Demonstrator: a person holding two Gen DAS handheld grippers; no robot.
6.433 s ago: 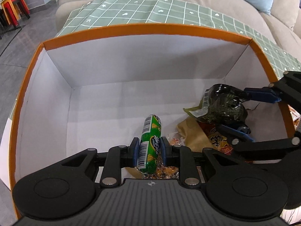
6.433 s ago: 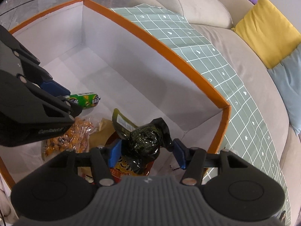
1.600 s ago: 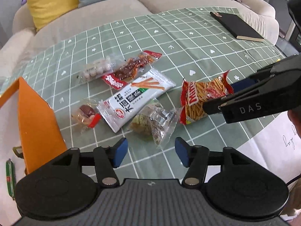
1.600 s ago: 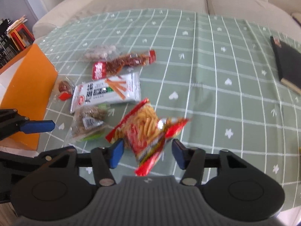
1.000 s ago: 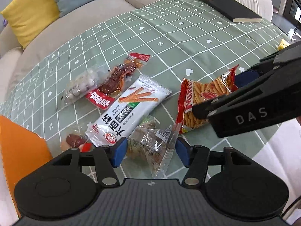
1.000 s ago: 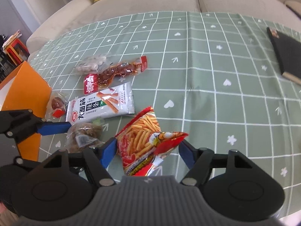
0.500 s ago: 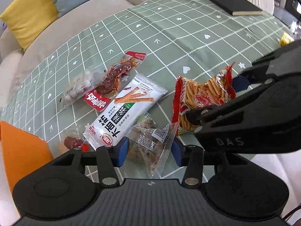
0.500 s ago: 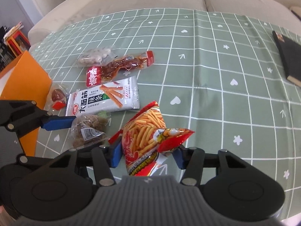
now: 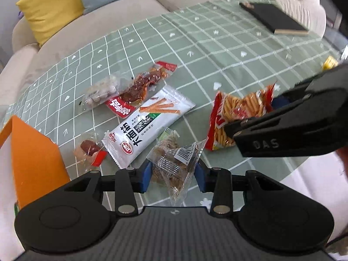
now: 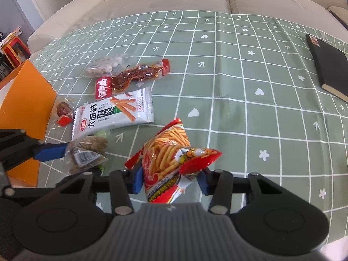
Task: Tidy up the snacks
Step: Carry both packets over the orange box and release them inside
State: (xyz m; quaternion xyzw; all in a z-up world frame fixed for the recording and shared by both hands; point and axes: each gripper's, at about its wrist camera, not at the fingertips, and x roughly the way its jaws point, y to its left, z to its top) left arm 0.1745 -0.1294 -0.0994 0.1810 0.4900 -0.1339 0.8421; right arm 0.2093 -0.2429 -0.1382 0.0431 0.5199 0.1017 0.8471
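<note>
My left gripper (image 9: 173,174) is closing, and its blue pads press both sides of a clear packet of brown snacks (image 9: 171,165) on the green checked tablecloth (image 9: 195,50). The same packet (image 10: 87,152) shows at the lower left of the right wrist view, with a blue left finger (image 10: 50,148) against it. My right gripper (image 10: 169,179) is closing too, and its pads squeeze a crumpled red bag of crisp sticks (image 10: 167,152). In the left wrist view that bag (image 9: 235,113) lies to the right.
Left on the cloth are a white spicy-stick packet (image 9: 148,126), a red meat packet (image 9: 139,89), a clear packet of pale balls (image 9: 100,91) and a small packet with a dark red piece (image 9: 89,150). An orange box (image 9: 32,152) stands at the left; a black notebook (image 10: 328,65) lies far right.
Both pairs of jaws have narrowed from wide apart onto their packets. The red bag has crumpled and risen between the right pads. Neither hand has shifted much.
</note>
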